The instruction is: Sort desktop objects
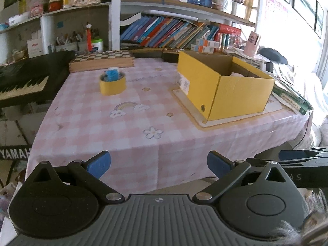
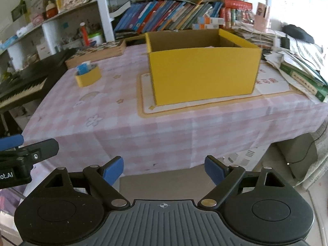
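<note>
A yellow tape roll (image 1: 112,84) with a small blue object (image 1: 112,74) standing in its hole sits on the pink checked tablecloth (image 1: 123,123), far left. It also shows in the right wrist view (image 2: 88,75). An open yellow cardboard box (image 1: 221,86) stands on a white mat at the right, seen too in the right wrist view (image 2: 203,69); something pale lies inside it. My left gripper (image 1: 158,166) is open and empty, held off the table's near edge. My right gripper (image 2: 164,169) is open and empty, also off the near edge.
A wooden chessboard box (image 1: 102,61) lies at the table's back. A black keyboard (image 1: 24,82) stands at the left. Bookshelves fill the back wall. Books and papers (image 2: 303,69) are piled at the table's right. The right gripper's finger (image 1: 295,155) shows beside my left one.
</note>
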